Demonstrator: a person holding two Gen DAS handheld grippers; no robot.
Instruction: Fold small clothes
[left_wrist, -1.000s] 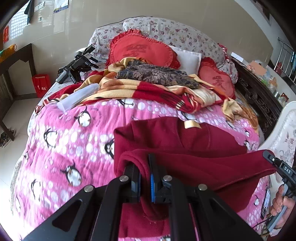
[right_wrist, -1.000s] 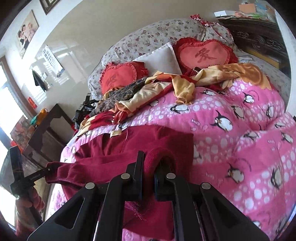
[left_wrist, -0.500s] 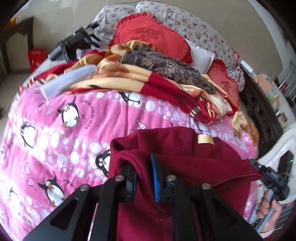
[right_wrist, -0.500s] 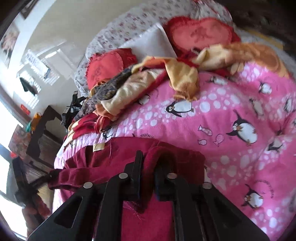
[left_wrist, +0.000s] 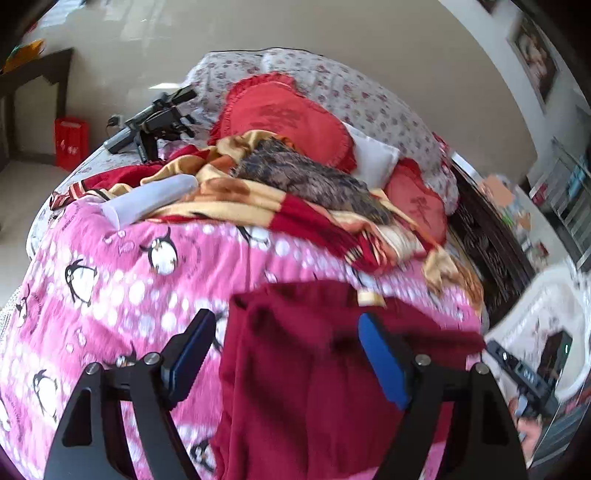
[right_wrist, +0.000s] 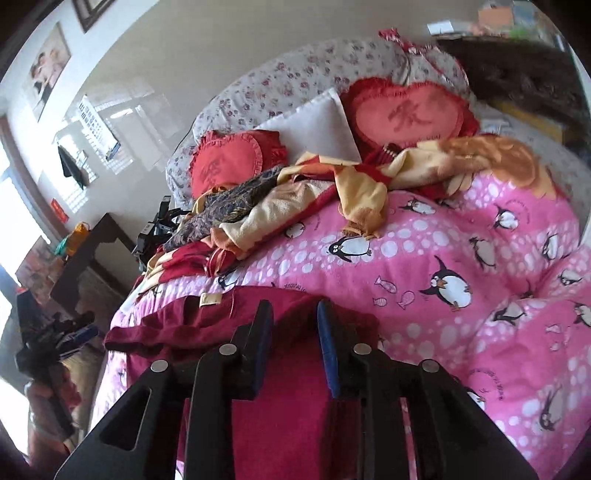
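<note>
The left gripper (left_wrist: 286, 354) jaws are opening, pads clear of the red garment (left_wrist: 314, 369) between them. The right gripper (right_wrist: 293, 339) jaws stand slightly parted over its folded edge.

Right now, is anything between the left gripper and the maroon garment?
Nothing visible. The left gripper hangs directly over the maroon garment, jaws opening, with the cloth between them but not pressed by the pads. The garment lies on the penguin quilt; the blanket pile sits farther back.
</note>
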